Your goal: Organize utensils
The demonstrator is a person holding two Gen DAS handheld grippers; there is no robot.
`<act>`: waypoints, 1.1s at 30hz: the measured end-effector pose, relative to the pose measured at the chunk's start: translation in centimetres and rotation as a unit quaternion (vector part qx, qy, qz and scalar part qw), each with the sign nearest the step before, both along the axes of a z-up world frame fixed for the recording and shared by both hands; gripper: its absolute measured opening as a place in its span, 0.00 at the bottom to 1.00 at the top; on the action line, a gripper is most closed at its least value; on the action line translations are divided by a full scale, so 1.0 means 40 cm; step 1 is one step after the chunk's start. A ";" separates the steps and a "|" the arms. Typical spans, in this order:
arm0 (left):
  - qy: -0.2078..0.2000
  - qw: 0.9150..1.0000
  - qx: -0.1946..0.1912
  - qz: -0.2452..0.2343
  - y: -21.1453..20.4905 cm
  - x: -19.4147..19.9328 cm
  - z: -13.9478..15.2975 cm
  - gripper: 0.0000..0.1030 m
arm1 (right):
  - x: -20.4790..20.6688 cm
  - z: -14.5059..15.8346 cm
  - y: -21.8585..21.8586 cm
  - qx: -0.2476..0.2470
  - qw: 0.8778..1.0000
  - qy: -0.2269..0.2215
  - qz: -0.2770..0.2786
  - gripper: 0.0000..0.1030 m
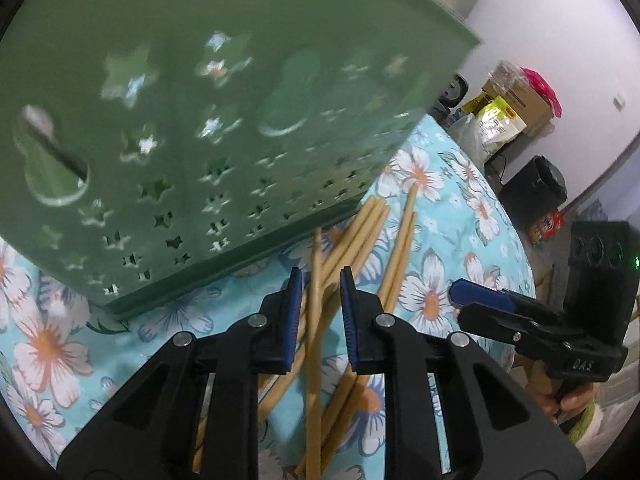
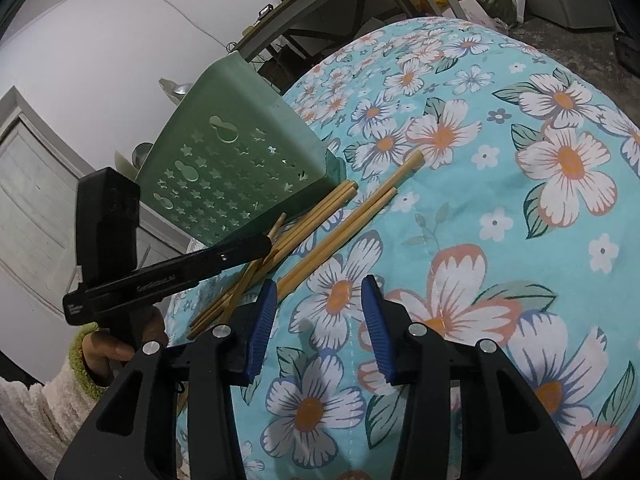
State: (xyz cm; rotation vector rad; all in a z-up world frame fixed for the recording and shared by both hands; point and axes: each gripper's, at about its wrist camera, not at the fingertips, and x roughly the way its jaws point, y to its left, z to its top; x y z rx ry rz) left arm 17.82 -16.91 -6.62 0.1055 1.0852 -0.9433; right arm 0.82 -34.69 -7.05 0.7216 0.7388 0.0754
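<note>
We read "DAS" embossed on the right gripper, lower right of the left wrist view; other markings are illegible.

Green holder blurred, top cut off

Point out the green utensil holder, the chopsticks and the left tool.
green utensil holder point(image 2: 224, 168), right wrist view, perforated side wall.
chopsticks point(image 2: 340, 236), right wrist view, mid-shaft.
left tool point(image 1: 320, 292), left wrist view, between fingertips.

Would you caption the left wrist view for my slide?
Left gripper straddles one chopstick from the pile beside the green holder.
</note>
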 end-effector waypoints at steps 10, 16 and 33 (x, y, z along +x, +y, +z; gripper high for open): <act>0.049 0.998 -0.016 0.022 0.021 0.019 -0.034 0.09 | -0.008 0.000 -0.004 0.005 1.000 -0.002 -0.003 0.42; 0.095 0.995 -0.033 0.021 0.034 0.007 -0.048 0.08 | -0.015 0.002 -0.011 0.007 1.000 -0.003 -0.006 0.42; 0.137 0.989 -0.048 -0.012 0.019 -0.106 -0.068 0.07 | -0.037 0.022 -0.013 -0.004 1.000 -0.006 -0.014 0.42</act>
